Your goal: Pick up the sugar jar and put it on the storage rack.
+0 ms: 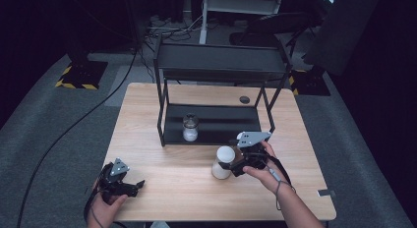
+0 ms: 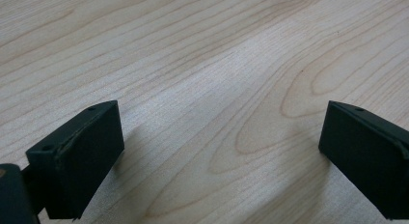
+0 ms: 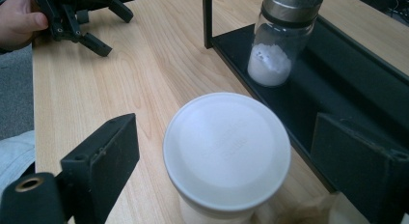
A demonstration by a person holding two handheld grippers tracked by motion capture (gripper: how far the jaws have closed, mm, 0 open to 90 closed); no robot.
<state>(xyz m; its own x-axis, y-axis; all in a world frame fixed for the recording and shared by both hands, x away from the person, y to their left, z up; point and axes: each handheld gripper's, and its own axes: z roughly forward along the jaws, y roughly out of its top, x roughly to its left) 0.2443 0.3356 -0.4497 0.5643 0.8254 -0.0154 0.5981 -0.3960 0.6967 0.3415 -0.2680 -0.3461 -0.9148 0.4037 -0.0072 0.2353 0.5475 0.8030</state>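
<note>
Presently, 1 white-lidded jar point(image 1: 223, 162) stands on the wooden table point(image 1: 172, 179), lower centre of the high view, just in front of the black shelf rack point(image 1: 216, 66). In the right gripper view its lid sits at centre bottom, between the 2 black jaws.

Right gripper point(image 1: 235, 165): at the jar's right side in the high view, held by the right hand point(image 1: 263, 171). Jaws stand either side of the lid with a gap visible at each; not yet pressing, so released.

Left gripper point(image 1: 132, 187): lower left of the high view, resting low over bare wood. Jaws spread wide, nothing between them; released.

1 glass jar with metal lid point(image 1: 190, 128), part-filled with white powder, stands on the rack's lower shelf, upper centre-right of the right gripper view, well apart from the white-lidded jar.

Risks, as judged:
- Jaws look set at lid height; closing on the smooth lid edge rather than the body could let the jar slip or tip.
- An off-centre squeeze could push the jar sideways.
- The rack's front frame is near; lifting could knock the jar or gripper against it.
</note>
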